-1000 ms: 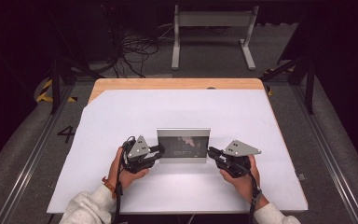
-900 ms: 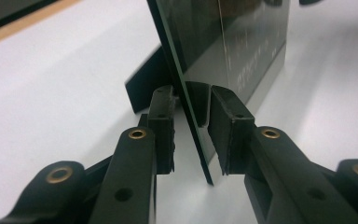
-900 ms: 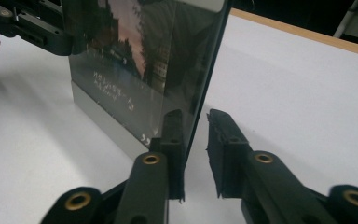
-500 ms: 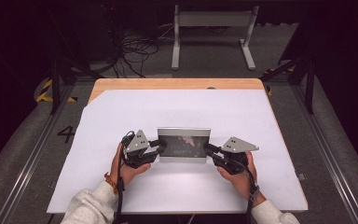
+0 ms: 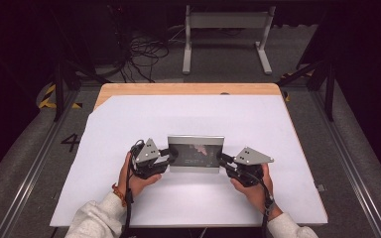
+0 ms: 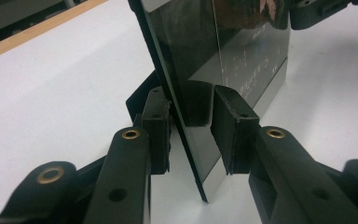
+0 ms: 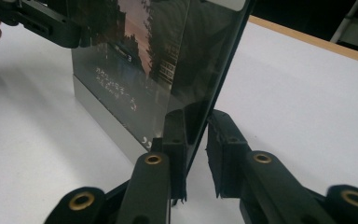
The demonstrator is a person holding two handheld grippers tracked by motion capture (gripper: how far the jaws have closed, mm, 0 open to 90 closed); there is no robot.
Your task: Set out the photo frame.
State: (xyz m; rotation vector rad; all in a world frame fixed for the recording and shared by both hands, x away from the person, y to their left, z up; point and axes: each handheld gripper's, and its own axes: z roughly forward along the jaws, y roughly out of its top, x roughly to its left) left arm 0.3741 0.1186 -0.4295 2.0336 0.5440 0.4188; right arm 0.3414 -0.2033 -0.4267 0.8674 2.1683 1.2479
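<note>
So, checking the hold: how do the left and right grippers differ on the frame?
The left gripper straddles the frame at its left edge, the right gripper at its right edge. The left gripper's front pad stands clear of the glass; the right gripper's touches it, rear pad clear. Both sit low, jaws unclamped.

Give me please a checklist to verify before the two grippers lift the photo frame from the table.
1. Left gripper straddles one side edge of the photo frame: ok.
2. Left pads press on the frame: not ok; a gap shows between one pad and the glass face.
3. Right gripper straddles the opposite side edge: ok.
4. Right pads press on the frame: cannot tell; one pad lies at the glass, but contact at the back is unclear.
5. Frame stands with its bottom edge on the table: ok.
</note>
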